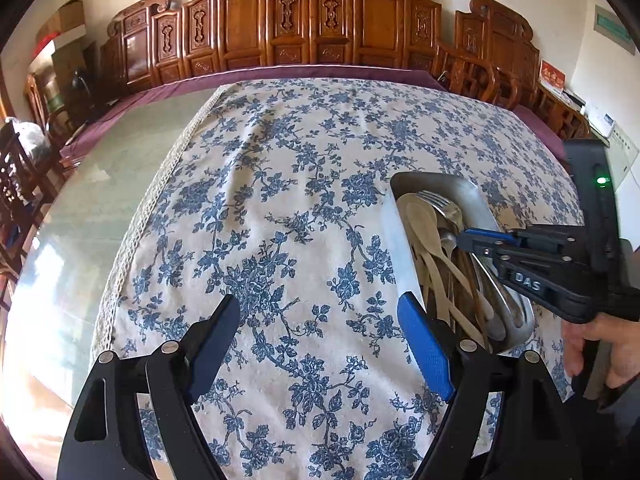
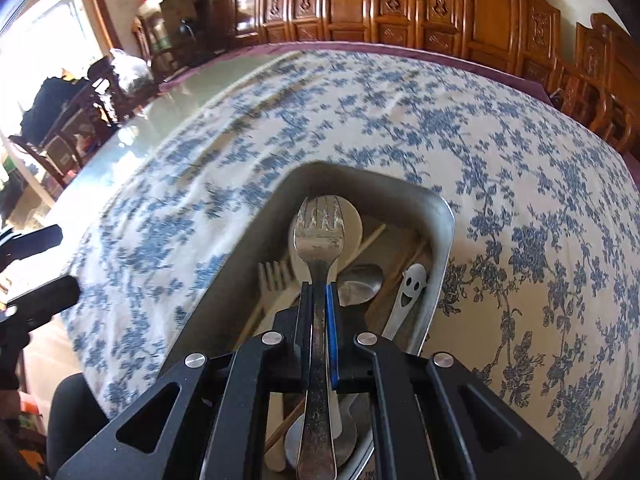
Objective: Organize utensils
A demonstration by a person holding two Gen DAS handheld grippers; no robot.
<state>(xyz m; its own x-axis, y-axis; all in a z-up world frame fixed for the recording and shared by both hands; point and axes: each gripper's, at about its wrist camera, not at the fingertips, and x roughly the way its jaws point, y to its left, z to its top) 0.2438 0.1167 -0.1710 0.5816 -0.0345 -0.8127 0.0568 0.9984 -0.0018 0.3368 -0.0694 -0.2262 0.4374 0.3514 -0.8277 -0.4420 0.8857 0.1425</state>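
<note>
"While the right hand-held gripper (image 2: 319,312) hangs over the metal tray (image 2: 442,256), what does it hold?"

"It pinches a metal fork (image 2: 319,236) by the handle, right above the spoons in the tray."

"And the left hand-held gripper (image 1: 320,320)?"

"Wide apart, holding nothing, over the flowered cloth (image 1: 280,168) on the surface."

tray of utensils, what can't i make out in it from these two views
- Metal fork: handle end cut off by the bottom edge, right wrist view; shut right tool covers part of its neck.
- Tray: near end hidden behind the right tool.
- Lower utensils: buried, uncountable, both views.
- Left wrist view: left tool hides the tray's near corner.
</note>
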